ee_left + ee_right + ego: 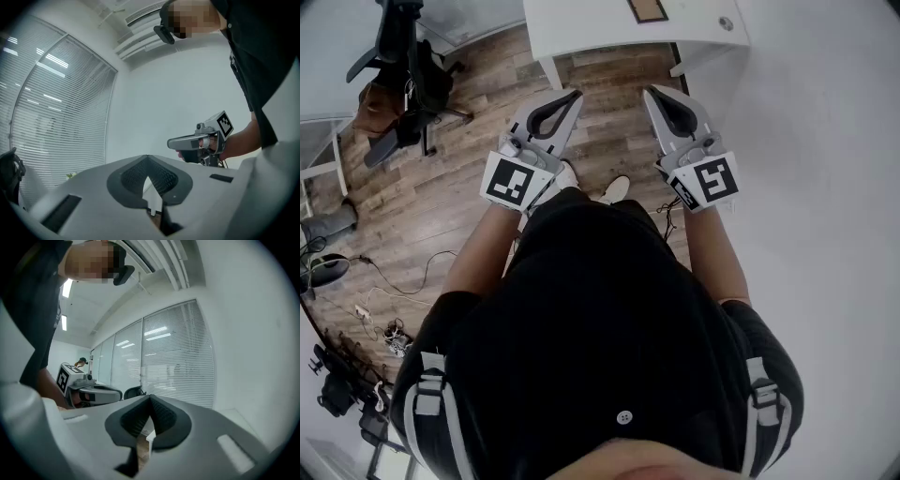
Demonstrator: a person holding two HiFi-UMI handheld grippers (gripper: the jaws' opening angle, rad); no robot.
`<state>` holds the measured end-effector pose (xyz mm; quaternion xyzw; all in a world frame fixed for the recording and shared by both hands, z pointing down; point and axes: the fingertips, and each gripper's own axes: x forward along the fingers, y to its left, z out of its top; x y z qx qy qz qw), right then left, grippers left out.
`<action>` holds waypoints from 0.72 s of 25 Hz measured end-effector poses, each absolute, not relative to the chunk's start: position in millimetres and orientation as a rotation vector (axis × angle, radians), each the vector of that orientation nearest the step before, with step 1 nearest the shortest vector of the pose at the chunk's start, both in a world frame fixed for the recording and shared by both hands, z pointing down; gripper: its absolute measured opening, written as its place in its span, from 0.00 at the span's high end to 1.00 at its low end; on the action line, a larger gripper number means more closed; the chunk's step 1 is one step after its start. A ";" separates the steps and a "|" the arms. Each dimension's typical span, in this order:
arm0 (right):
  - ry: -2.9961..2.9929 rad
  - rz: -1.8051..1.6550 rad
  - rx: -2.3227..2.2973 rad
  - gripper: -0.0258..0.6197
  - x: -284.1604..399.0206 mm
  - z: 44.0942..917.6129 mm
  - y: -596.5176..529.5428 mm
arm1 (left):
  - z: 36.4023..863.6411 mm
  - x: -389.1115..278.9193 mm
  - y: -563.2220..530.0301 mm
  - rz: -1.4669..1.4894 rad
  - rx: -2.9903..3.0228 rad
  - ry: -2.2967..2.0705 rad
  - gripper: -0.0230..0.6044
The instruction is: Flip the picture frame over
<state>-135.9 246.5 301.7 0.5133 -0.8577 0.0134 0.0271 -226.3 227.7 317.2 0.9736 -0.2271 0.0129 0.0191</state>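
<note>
My left tool (576,95) and right tool (650,92) are both closed, empty (held level); picture frame (648,9) lies on the worktop (600,33) ahead, well apart.

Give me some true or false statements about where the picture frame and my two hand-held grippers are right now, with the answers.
1. The left hand-held gripper and the right hand-held gripper both have their jaws together with nothing between them. True.
2. The picture frame lies on the white table, ahead of both grippers. True.
3. The left hand-held gripper touches the picture frame. False: it is held short of the table, over the wooden floor, and the frame is untouched.
4. The office chair stands at the right of the head view. False: it is at the upper left, on the wooden floor.
</note>
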 end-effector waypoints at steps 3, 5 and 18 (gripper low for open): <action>-2.662 0.036 1.586 0.95 -128.2 297.9 262.4 | 310.1 -216.0 245.5 0.021 3.029 -0.713 0.96; -2.668 0.036 1.580 0.95 -121.7 297.7 272.4 | 308.9 -209.1 256.6 0.022 3.028 -0.727 0.96; -2.715 0.047 1.556 0.95 -100.0 295.8 303.0 | 311.7 -189.4 284.7 0.072 3.001 -0.800 0.96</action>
